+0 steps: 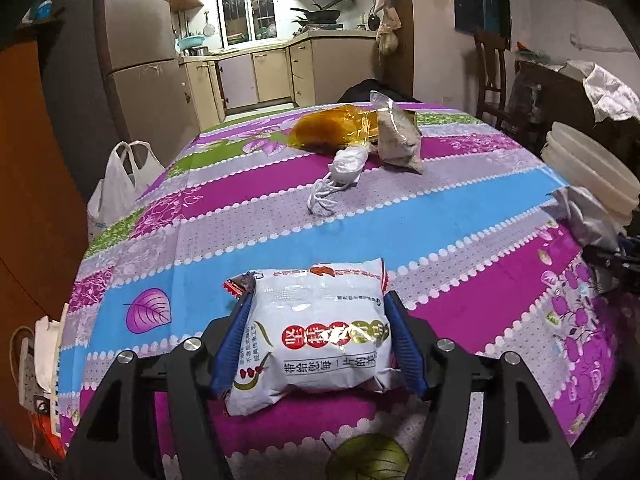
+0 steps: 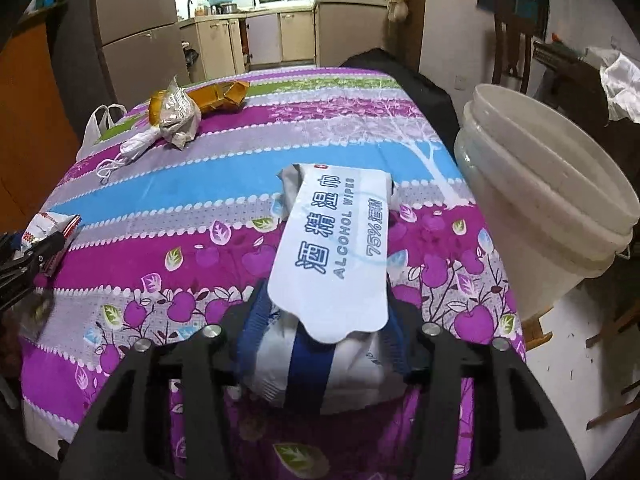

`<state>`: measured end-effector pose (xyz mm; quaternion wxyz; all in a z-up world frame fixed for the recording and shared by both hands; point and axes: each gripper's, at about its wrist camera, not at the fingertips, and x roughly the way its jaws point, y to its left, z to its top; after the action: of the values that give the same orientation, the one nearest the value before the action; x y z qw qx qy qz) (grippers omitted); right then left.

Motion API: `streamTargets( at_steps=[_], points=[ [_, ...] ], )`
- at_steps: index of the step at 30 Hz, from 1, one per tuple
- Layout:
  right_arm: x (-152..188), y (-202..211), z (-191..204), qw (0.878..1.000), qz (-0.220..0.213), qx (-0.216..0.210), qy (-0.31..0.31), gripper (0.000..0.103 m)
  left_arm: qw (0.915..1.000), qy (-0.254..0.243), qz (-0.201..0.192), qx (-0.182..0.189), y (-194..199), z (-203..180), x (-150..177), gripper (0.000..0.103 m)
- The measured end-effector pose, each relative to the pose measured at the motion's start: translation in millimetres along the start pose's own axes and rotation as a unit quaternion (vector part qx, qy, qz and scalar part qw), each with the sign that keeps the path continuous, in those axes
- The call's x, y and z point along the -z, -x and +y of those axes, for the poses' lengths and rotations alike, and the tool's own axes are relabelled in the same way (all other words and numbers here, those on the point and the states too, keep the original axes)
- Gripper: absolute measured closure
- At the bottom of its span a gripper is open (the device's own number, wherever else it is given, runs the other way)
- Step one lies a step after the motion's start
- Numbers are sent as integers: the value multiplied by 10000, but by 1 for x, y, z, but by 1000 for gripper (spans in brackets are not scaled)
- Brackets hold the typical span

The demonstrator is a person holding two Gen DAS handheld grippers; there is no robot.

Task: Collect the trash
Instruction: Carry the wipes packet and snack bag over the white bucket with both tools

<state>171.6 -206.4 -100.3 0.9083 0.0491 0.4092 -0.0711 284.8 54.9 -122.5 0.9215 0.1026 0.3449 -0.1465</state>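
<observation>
The table (image 1: 248, 216), under a striped purple, blue and green cloth, lies bare across mid-frame in both views; its right edge runs beside a white bucket (image 2: 552, 216). At lower centre the left gripper (image 1: 318, 308) pinches a puffy white snack packet (image 1: 316, 332) between its blue fingers (image 1: 234, 340). The right gripper (image 2: 324, 312) clasps a white wipes pack (image 2: 332, 240), its label flap peeled up. An orange wrapper (image 1: 332, 128), a crumpled bag (image 1: 400, 136) and a white mask (image 1: 344, 168) sit at upper centre.

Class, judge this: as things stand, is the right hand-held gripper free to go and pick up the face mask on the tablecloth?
Probably not yet. The right hand-held gripper has the alcohol wipes pack between its fingers, and the face mask lies at the table's far left, though the cloth between is bare.
</observation>
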Motion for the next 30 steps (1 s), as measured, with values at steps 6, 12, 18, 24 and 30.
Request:
streamTargets(
  at_steps=[6, 12, 18, 24, 30],
  points=[
    [0, 5, 3, 9997, 74, -179, 154, 69, 9999, -11, 51, -99, 8, -1, -9, 46],
    [-31, 29, 6, 9963, 249, -615, 545, 69, 9998, -153, -31, -135, 30, -7, -40, 46],
    [-61, 41, 17, 9887, 475, -1049, 959, 69, 9993, -294, -193, -157, 47, -28, -77, 46],
    [-78, 42, 26, 9788, 839, -1421, 1212, 69, 9966, -736, -319, -188, 52, -64, -111, 46],
    [-120, 66, -10, 9829, 769, -1359, 979, 69, 9906, -1239, -564, -105, 53, -108, -162, 46]
  ],
)
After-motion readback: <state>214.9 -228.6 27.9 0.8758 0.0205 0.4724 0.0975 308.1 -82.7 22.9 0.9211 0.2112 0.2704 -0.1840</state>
